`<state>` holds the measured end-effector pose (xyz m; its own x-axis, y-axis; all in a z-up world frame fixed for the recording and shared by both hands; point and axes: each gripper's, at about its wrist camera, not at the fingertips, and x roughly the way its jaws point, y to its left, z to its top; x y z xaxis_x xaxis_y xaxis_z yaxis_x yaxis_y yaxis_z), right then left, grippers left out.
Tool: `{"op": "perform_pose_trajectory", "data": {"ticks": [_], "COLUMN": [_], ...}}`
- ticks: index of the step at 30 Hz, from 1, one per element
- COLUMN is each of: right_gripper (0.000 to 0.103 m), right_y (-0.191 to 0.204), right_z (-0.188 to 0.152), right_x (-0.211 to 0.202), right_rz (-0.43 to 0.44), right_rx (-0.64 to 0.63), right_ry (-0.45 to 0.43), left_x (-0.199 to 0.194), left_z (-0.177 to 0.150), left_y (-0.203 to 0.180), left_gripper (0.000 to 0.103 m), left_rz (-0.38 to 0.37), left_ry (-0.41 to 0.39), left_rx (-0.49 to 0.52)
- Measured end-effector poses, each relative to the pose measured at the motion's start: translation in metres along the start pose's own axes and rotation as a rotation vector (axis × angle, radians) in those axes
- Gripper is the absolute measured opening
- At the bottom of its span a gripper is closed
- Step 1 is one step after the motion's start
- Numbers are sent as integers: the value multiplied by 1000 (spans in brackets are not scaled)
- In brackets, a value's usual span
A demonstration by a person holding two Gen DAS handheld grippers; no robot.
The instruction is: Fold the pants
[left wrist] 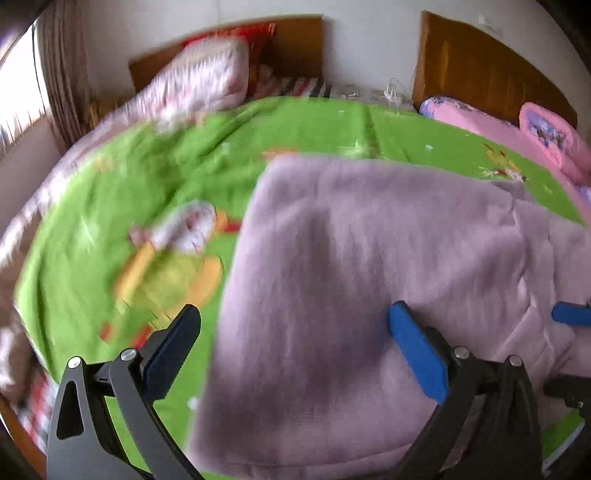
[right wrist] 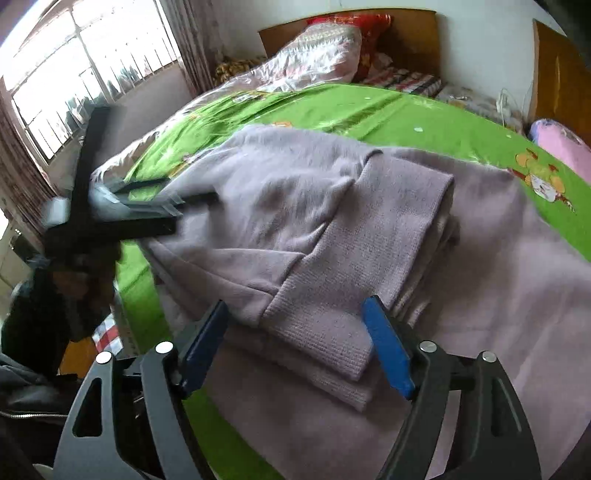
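Observation:
The lilac pants [left wrist: 369,258] lie folded on the green bedspread [left wrist: 110,192]. In the right wrist view a ribbed band [right wrist: 354,266] of the pants [right wrist: 266,192] rests on top of the fold. My right gripper [right wrist: 295,310] stands open just over that band; its blue pads [right wrist: 388,350] flank the band without pressing it. My left gripper [left wrist: 295,317] is open wide, pointing down over the left edge of the pants, with nothing gripped. The left wrist view is blurred. The right gripper's blue pad [left wrist: 570,314] shows at the right edge there, and the left gripper [right wrist: 184,212] appears blurred at the pants' left side.
A pink-white quilt [right wrist: 317,55] and red pillow lie by the wooden headboard [right wrist: 410,33]. Pink pillows [left wrist: 546,136] sit at the far right before a second headboard [left wrist: 480,70]. A window [right wrist: 74,55] is on the left. A person in dark clothing [right wrist: 55,302] stands by the bed's left edge.

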<state>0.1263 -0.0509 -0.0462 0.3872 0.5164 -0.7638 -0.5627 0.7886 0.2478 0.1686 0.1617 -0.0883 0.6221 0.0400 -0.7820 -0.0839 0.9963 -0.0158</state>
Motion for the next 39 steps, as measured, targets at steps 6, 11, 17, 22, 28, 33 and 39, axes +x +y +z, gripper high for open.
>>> {"op": "perform_pose_trajectory", "data": {"ticks": [6, 11, 17, 22, 28, 33, 39], "right_gripper": [79, 83, 83, 85, 92, 88, 78], "right_y": [-76, -164, -213, -223, -227, -235, -221], "right_z": [-44, -158, -249, -228, -199, -218, -192], "right_x": [-117, -212, -224, -186, -169, -176, -166], "right_rz": [-78, -249, -276, -246, -167, -82, -361], "right_rx": [279, 766, 1114, 1058, 1042, 1118, 1029], "right_ry": [-313, -541, -487, -354, -345, -487, -338], "left_x": [-57, -66, -43, -10, 11, 14, 15], "left_z": [14, 22, 13, 10, 1, 3, 2], "left_y": [-19, -76, -142, -154, -142, -140, -141], "left_gripper": [101, 101, 101, 101, 102, 102, 102], "left_rz": [-43, -172, -192, -135, -146, -164, -162], "left_ry": [-135, -155, -104, -37, -43, -28, -30], "left_rx": [35, 122, 261, 279, 264, 255, 261]}}
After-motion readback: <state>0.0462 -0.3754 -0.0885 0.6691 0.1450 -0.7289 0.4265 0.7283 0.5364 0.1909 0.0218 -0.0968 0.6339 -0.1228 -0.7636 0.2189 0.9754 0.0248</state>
